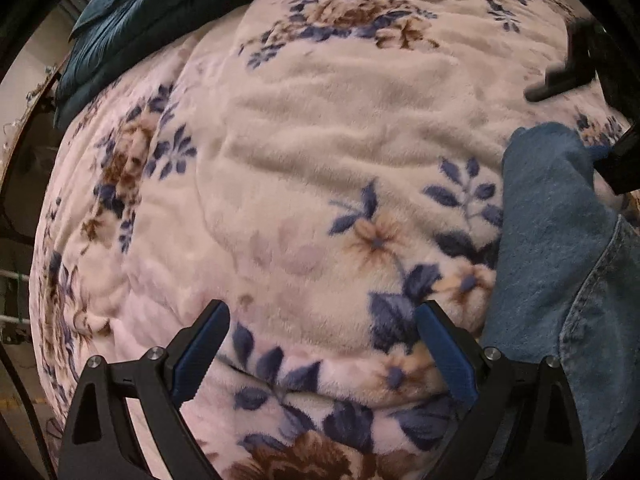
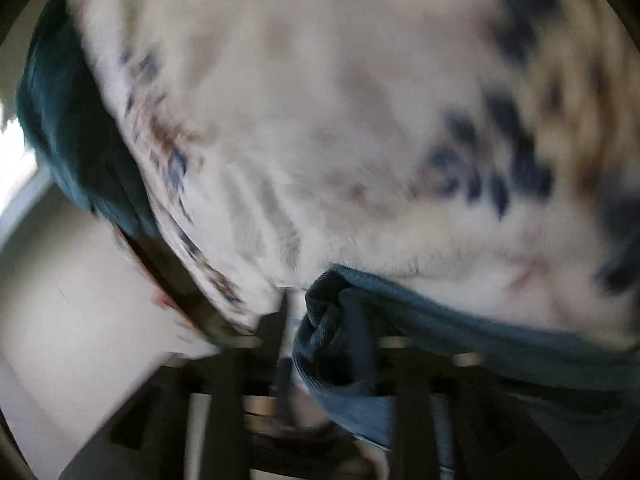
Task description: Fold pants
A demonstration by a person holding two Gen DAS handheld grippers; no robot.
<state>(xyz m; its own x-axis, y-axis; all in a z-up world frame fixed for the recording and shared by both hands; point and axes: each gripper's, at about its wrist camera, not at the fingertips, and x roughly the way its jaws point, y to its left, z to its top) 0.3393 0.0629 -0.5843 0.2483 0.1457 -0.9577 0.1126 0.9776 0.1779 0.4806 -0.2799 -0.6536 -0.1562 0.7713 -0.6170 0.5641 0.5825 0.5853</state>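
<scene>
Blue denim pants (image 1: pixel 560 264) lie in a heap at the right edge of the left wrist view, on a floral fleece blanket (image 1: pixel 320 140). My left gripper (image 1: pixel 324 344) hovers over the blanket just left of the pants, its blue-padded fingers wide apart with nothing between them. My right gripper (image 1: pixel 568 124) shows blurred at the upper right, its two black fingers standing apart by the pants' top edge. In the right wrist view, a bunched fold of the pants (image 2: pixel 344 344) sits between that gripper's (image 2: pixel 336 332) blurred fingers. I see no pads pressing on it.
A dark teal quilt (image 1: pixel 152 12) is bunched at the blanket's far left corner and shows again as the teal quilt (image 2: pixel 76 128) in the right wrist view. The bed's edge (image 2: pixel 168 280) drops off to a pale floor (image 2: pixel 80 320) at the left.
</scene>
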